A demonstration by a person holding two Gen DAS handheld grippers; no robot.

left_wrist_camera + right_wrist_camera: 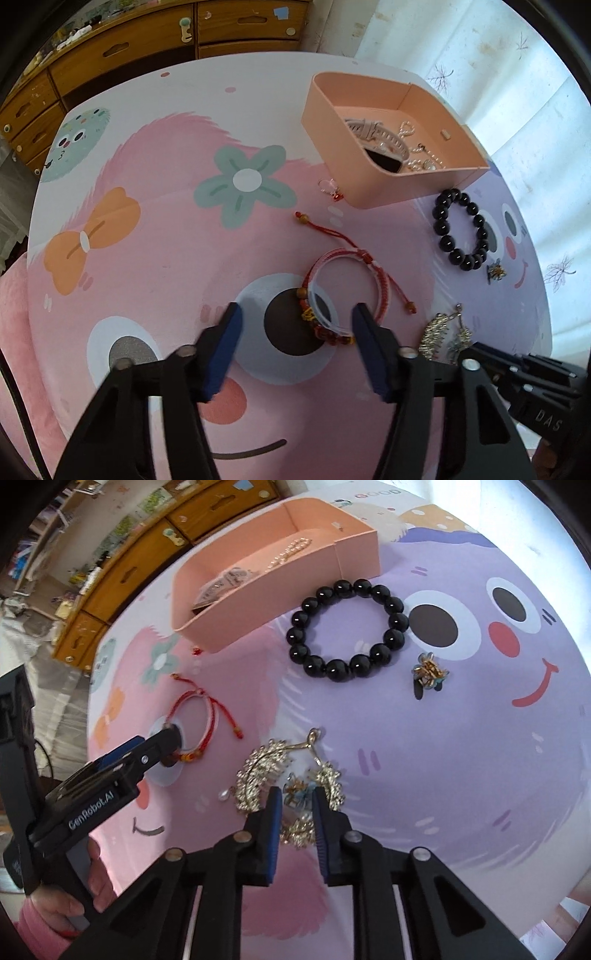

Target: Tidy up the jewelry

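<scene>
A peach jewelry box (373,181) (280,587) stands on the table and holds a watch, a clip and pearl pieces. My left gripper (295,317) is open, its fingers on either side of the beaded lower part of a red cord bracelet (347,273) (207,716). My right gripper (295,797) is narrowly open around a small blue-gold flower earring (297,788) amid gold leaf earrings (258,775) (439,332). A black bead bracelet (461,229) (347,631) and a second flower earring (496,273) (428,672) lie apart.
A small ring charm (328,186) lies beside the box. The round table (155,140) carries a pink and purple cartoon print. Wooden drawers (110,55) stand behind it, a pale curtain (517,74) to the right. A pearl drop (222,795) lies by the leaf earrings.
</scene>
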